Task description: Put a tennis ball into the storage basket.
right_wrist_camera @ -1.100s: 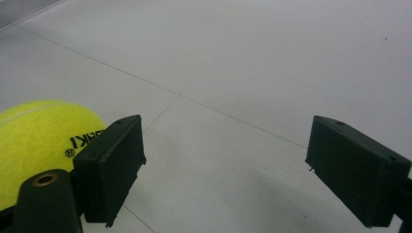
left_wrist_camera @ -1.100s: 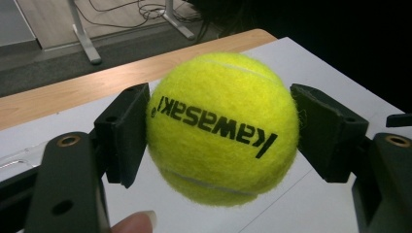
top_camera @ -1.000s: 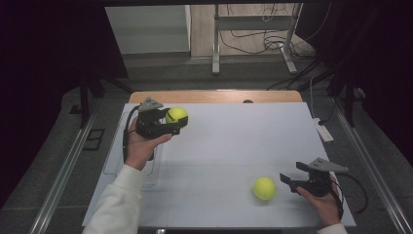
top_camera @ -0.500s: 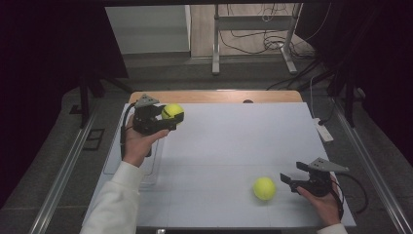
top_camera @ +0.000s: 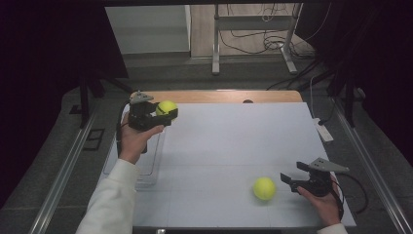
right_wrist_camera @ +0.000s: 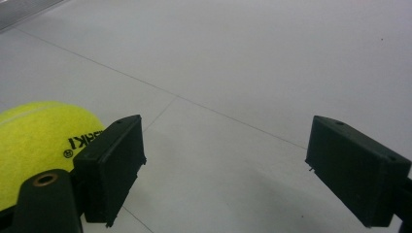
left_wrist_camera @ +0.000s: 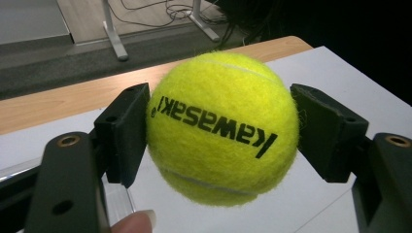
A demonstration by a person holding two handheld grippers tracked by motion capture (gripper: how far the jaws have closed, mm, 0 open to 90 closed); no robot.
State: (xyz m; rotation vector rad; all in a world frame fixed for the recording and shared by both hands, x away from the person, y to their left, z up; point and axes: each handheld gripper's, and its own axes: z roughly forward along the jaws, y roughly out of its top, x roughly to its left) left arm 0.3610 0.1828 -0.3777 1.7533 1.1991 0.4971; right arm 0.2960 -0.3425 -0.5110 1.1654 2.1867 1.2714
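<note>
With the left gripper point(top_camera: 163, 114) pinching 1 Kawasaki tennis ball point(left_wrist_camera: 222, 127) squarely, carry it level, while the right gripper point(top_camera: 288, 179), spread wide, must re-centre on the 2nd tennis ball point(top_camera: 264, 188).

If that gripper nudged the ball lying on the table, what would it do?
Probably roll off: the ball is round and lies free on the flat table. Its felt looks fuzzy, so likely grippy. The right gripper stands open beside it.

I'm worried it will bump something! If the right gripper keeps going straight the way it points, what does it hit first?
Probably the loose tennis ball. From above, the right gripper points at it with open fingers. In the right gripper view the ball sits just off to one side, so it might only graze it and slide along the white table.
</note>
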